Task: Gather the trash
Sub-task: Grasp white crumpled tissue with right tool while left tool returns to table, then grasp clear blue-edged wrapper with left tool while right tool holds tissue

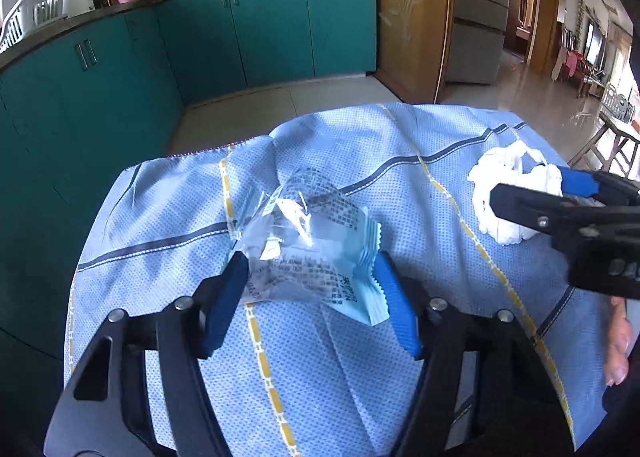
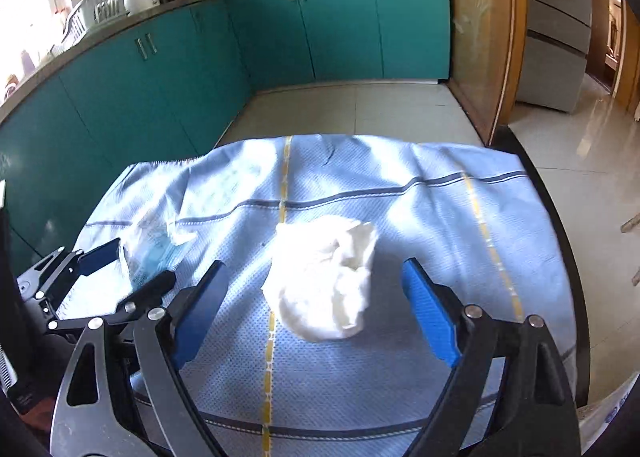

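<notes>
- Progress: collection looks barely begun. Two pieces of trash lie on the table, neither lifted, and no bin or bag shows in either view.
- The left claw (image 1: 310,289) straddles a crinkled clear-and-blue wrapper (image 1: 308,241). Its blue pads stand at the wrapper's 9 and 3 o'clock edges, touching or nearly so; whether they truly pinch it I cannot tell, and the wrapper rests on the cloth.
- The right claw (image 2: 316,297) stands wide around a crumpled white tissue (image 2: 326,281), pads well apart from it at 9 and 3 o'clock, nothing gripped.
- Seen from the left wrist, the tissue (image 1: 508,197) lies at 2 o'clock of the wrapper, with the right claw reaching in from the 3 o'clock edge of the picture.
- Left to do, as I judge: close on each piece, lift, and carry both to a container out of view.
- Surface: the table wears a pale blue tablecloth (image 2: 400,217) with grey and yellow stripes, rumpled toward 12 o'clock, sunlit in patches.
- Room: teal cabinets (image 2: 320,29) run from 9 to 12 o'clock under a worktop with a wok, pots and a dish rack; a wooden door frame and tiled floor lie toward 2 o'clock.
</notes>
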Available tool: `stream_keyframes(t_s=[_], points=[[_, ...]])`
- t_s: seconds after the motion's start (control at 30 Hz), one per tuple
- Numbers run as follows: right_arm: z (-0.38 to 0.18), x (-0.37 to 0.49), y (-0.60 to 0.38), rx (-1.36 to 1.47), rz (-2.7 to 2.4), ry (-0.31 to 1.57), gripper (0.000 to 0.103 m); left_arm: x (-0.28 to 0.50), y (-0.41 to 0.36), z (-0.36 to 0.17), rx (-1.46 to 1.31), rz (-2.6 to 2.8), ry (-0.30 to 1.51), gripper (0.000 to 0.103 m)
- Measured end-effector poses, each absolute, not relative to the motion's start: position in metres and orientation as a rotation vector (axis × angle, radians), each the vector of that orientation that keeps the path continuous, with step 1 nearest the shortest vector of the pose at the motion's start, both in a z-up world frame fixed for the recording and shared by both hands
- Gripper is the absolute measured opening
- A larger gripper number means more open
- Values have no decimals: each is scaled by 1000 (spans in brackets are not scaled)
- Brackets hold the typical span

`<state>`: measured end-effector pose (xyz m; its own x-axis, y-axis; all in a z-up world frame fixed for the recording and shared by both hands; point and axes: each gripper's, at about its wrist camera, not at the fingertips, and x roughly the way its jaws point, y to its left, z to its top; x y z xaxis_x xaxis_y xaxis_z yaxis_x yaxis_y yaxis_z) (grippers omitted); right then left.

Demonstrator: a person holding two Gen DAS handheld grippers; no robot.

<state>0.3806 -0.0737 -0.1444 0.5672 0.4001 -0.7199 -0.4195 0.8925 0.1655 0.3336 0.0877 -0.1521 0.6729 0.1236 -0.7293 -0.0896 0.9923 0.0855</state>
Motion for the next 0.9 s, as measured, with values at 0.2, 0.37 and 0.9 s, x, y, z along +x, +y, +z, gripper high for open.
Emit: stream_keyframes(t_s=[0.2,0.37,0.9], points=[[-139,357,-79,-70,520,825,27,311,88,-136,21,107,771,61],[-109,313,-119,16,563,758,27,270,73,-107,31,81,717,61],[-139,218,-221,69,628,837,67,182,17,-143,18,-142,787,70]])
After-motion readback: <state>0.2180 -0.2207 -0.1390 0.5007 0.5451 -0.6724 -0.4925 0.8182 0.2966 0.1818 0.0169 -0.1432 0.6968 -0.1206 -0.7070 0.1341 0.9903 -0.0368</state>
